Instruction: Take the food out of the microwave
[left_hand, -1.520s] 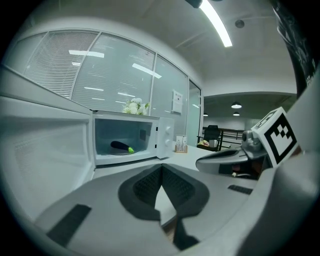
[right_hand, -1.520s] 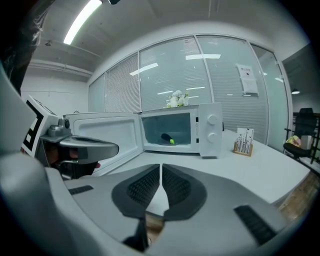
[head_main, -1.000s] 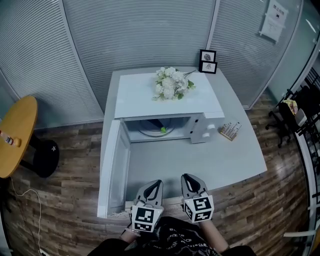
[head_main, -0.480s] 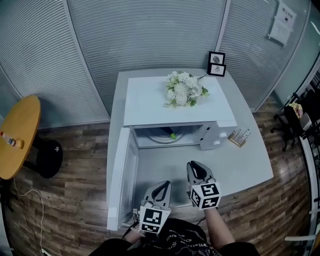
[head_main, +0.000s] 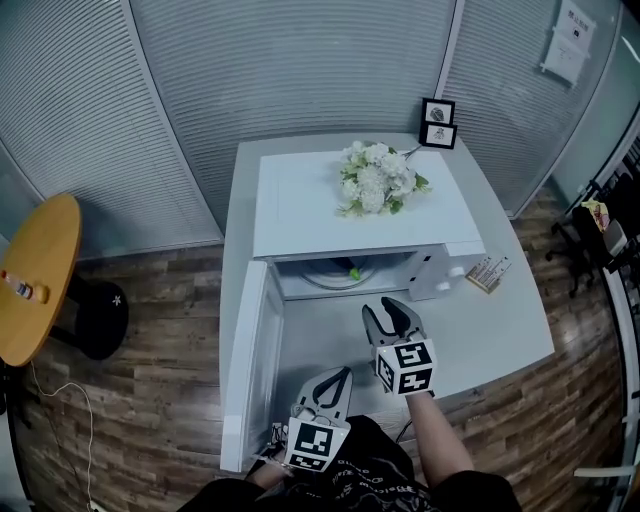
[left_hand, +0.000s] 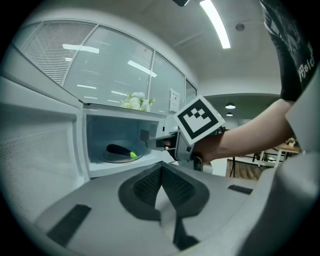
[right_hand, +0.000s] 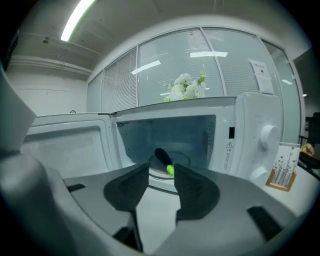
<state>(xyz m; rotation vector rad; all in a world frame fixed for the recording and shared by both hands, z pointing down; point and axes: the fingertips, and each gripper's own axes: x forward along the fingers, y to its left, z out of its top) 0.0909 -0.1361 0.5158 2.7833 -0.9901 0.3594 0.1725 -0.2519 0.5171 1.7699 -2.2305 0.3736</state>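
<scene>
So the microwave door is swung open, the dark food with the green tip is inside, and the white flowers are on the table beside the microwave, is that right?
Not quite. The flowers lie on top of the microwave, not on the table beside it; the head view shows this. The rest holds: the door is swung open and the dark food with the green tip is inside.

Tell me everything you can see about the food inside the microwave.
The food is one long, dark, glossy piece with a bright green end, much like an eggplant. It lies on its side on the round plate inside the open microwave, with the green end nearer the opening. Nothing else touches it.
</scene>
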